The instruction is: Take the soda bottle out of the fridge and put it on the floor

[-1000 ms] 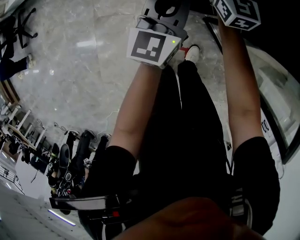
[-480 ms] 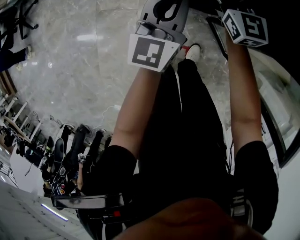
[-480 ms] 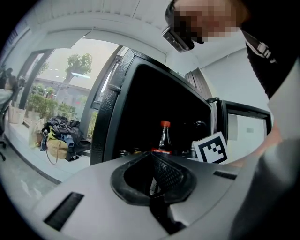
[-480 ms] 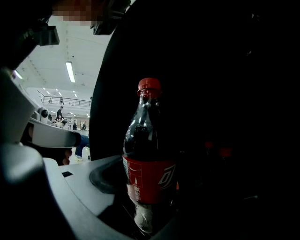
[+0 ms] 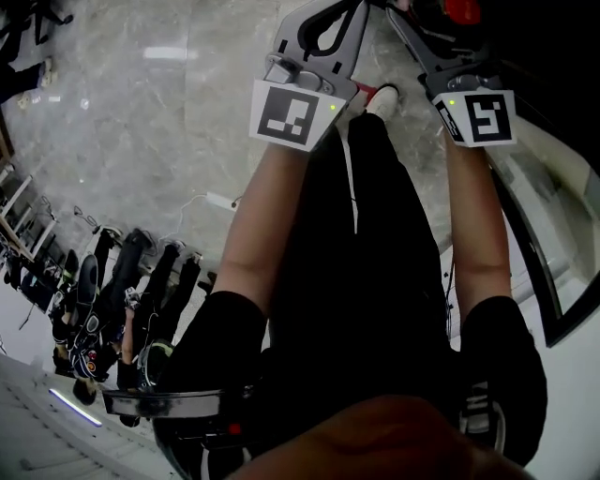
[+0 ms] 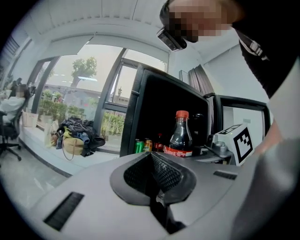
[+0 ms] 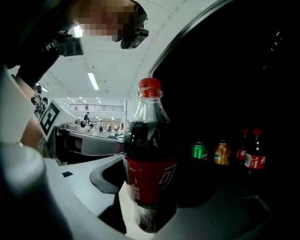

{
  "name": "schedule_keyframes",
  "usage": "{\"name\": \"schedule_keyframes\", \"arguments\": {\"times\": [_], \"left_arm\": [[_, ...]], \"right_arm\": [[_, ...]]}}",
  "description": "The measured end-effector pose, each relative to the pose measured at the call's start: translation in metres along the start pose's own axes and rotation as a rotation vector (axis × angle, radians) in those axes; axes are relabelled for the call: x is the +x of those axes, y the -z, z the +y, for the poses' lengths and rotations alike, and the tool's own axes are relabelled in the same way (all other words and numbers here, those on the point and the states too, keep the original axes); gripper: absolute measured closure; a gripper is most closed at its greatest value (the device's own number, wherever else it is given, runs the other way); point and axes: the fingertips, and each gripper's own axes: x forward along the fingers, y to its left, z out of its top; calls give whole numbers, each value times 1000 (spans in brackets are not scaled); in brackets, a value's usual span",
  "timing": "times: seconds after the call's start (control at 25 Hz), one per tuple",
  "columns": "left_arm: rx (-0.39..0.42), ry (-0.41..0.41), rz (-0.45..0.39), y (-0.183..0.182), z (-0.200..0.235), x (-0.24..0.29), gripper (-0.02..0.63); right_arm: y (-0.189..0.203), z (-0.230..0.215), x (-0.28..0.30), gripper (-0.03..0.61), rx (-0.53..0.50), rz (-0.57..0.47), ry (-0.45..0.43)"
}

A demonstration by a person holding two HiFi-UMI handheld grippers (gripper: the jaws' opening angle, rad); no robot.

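Observation:
The soda bottle [image 7: 149, 154], dark cola with a red label and red cap, stands upright between the jaws of my right gripper [image 7: 150, 199], which is shut on its lower body. In the left gripper view the same bottle [image 6: 179, 136] is in front of the black open fridge [image 6: 154, 98], beside the right gripper's marker cube [image 6: 239, 143]. In the head view only its red cap [image 5: 462, 9] shows, above the right gripper [image 5: 441, 47]. My left gripper [image 6: 152, 157] is shut and holds nothing; it is level with the right one, to its left [image 5: 337, 14].
Inside the dark fridge stand a green can [image 7: 199, 151], an orange can [image 7: 221, 153] and two small cola bottles [image 7: 253, 154]. The fridge door's frame [image 5: 530, 253] runs along the right of the head view. Grey marble floor [image 5: 159, 141] lies to the left, the person's legs and a white shoe [image 5: 384, 98] below.
The right gripper has drawn back toward the person, its marker cube lower in the head view, and the bottle's red cap now shows at the top edge. The left gripper has barely moved.

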Motion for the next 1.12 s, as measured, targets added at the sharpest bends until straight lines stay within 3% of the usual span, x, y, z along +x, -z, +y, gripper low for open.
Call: {"name": "schedule_keyframes", "arguments": {"times": [0.32, 0.56, 0.88, 1.12], "left_arm": [[-39, -152, 65, 79, 52, -84, 618], [-98, -221, 147, 168, 106, -124, 618], [-120, -211, 266, 307, 156, -140, 618], [-118, -186, 324, 378, 173, -127, 618]], "right_arm": [[79, 89, 30, 261, 34, 82, -165], [173, 137, 63, 261, 63, 165, -222], [329, 171, 99, 261, 84, 289, -225], [426, 181, 119, 261, 75, 366, -267]]}}
